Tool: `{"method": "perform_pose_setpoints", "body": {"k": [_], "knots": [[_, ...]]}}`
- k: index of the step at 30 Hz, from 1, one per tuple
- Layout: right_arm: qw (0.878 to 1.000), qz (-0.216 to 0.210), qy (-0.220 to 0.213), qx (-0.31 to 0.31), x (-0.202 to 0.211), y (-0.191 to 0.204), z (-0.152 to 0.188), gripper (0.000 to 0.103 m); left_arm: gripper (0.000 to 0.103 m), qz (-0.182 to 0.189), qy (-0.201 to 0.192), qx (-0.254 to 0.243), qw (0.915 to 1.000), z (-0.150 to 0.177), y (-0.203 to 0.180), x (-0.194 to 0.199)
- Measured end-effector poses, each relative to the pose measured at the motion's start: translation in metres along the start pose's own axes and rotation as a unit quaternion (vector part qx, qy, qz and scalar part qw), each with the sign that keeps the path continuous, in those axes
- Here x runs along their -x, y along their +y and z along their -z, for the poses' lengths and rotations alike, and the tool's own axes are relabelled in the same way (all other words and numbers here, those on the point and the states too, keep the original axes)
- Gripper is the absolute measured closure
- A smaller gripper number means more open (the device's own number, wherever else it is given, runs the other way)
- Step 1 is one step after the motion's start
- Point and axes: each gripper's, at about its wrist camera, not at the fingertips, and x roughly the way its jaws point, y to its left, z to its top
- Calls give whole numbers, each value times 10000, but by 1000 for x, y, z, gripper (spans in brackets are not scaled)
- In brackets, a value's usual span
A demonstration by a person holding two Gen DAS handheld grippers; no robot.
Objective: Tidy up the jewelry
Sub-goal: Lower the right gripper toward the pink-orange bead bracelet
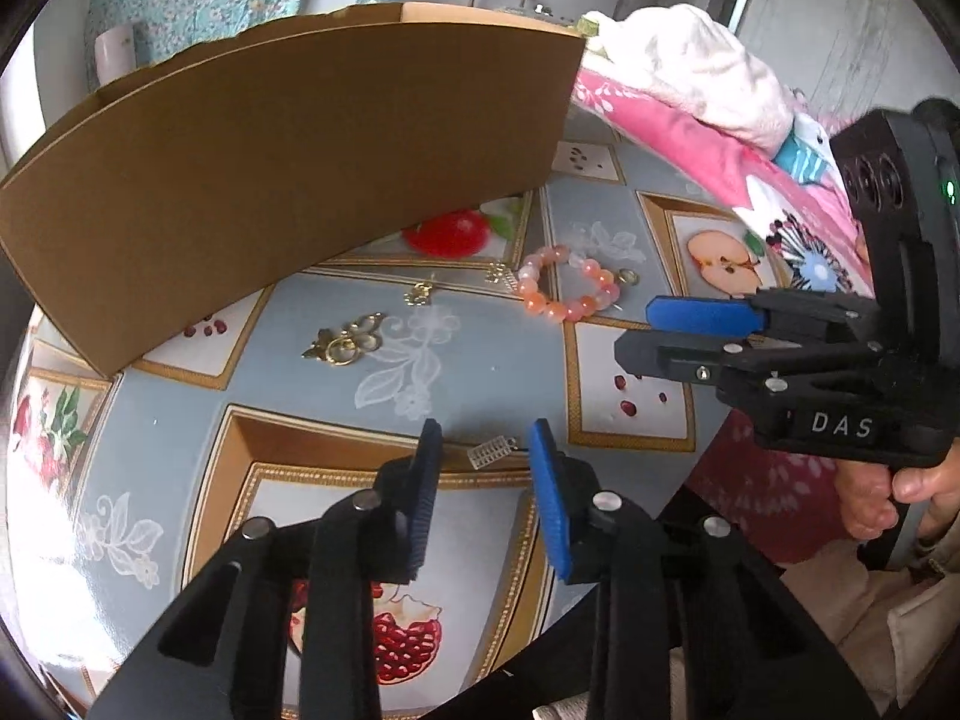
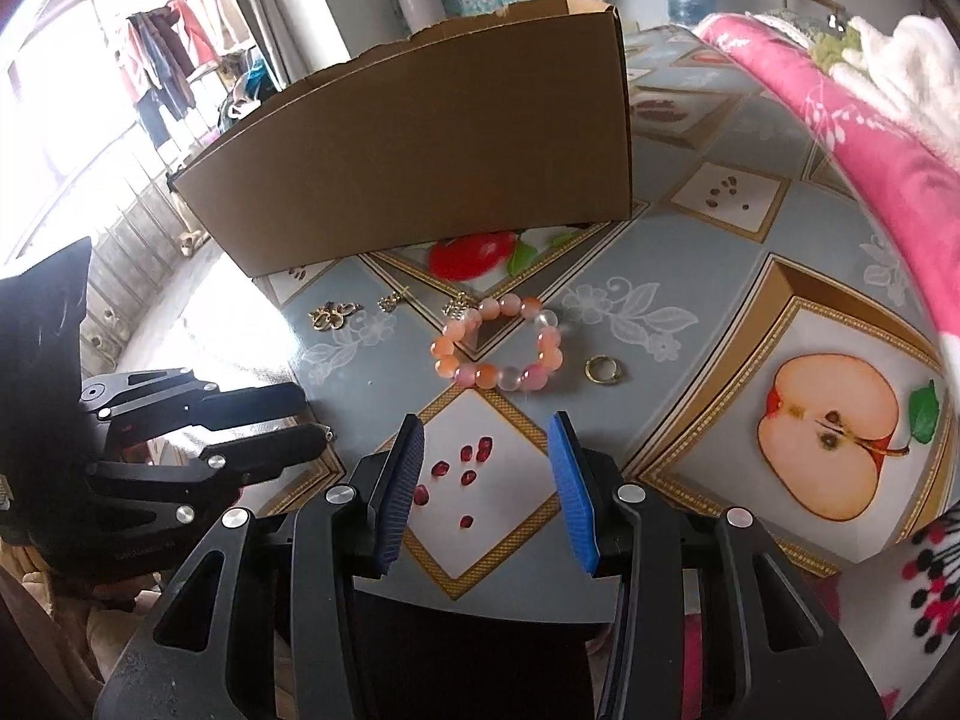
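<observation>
Both claws hover low with nothing pinched: the left gripper (image 1: 486, 450) spread astride a small silver charm (image 1: 493, 452), likely to nip it; the right gripper (image 2: 489, 438) spread short of the bead bracelet (image 2: 498, 342). The cardboard box (image 2: 432, 150) behind hides its inside.

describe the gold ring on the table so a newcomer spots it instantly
Start at the cardboard box on the patterned table. In front of it lies a pink bead bracelet. The gold ring lies just right of it: one plain smooth band, unlike the ornate gold pieces left of the bracelet.
</observation>
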Motion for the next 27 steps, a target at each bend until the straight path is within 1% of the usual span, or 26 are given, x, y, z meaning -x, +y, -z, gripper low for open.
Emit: {"method": "perform_pose_setpoints", "body": {"k": [3, 5, 12, 17, 20, 23, 25, 27], "knots": [[10000, 14, -35, 15, 0, -1, 0, 63, 76, -197, -9, -168, 9997, 1, -7, -1], [10000, 26, -52, 23, 0, -2, 0, 63, 82, -323, -20, -236, 9992, 0, -8, -2], [9997, 56, -77, 233, -5, 5, -4, 63, 83, -318, -71, -158, 9993, 0, -4, -2], [9989, 69, -123, 443, -9, 13, -8, 63, 84, -392, -154, -3, 9991, -1, 5, 0], [9991, 55, -94, 415, -14, 14, -10, 63, 85, -535, -215, 130, 9982, -2, 15, 1], [9992, 38, -111, 373, -15, 12, -11, 63, 84, -562, -259, 360, 9974, -4, 26, 2], [9993, 35, -116, 349, -14, 11, -11, 63, 84, -435, -291, 563, 9970, -3, 34, 6], [9993, 31, -120, 354, -13, 10, -11, 63, 84, -110, -347, 707, 9968, -1, 38, 13]]}}
